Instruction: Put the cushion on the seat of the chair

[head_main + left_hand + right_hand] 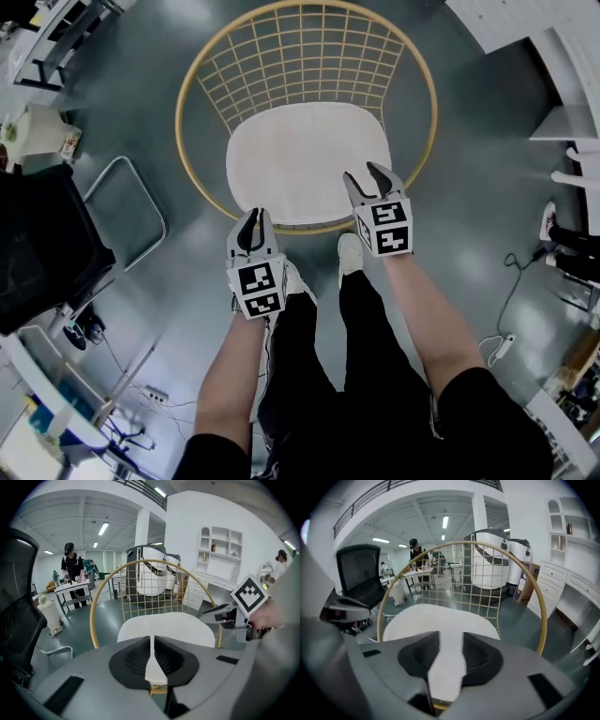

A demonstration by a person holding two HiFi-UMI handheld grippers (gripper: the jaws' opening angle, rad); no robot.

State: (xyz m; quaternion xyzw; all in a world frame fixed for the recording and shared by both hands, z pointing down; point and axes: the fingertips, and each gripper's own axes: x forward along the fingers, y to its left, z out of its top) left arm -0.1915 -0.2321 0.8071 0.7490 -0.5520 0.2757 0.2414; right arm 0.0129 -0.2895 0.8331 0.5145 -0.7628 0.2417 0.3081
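A white cushion lies on the seat of a round chair with a gold wire frame. My left gripper hovers just over the chair's front rim, off the cushion's near-left edge, jaws shut with nothing between them. My right gripper hangs over the cushion's near-right edge, jaws partly open and empty. In the left gripper view the cushion lies ahead beyond the left gripper, with the right gripper at the right. The right gripper view shows the cushion through the right gripper.
A black office chair and a bent metal tube frame stand left of the wire chair. A white bin is at far left. Cables run over the floor at right. White shelves and a person at a table are beyond.
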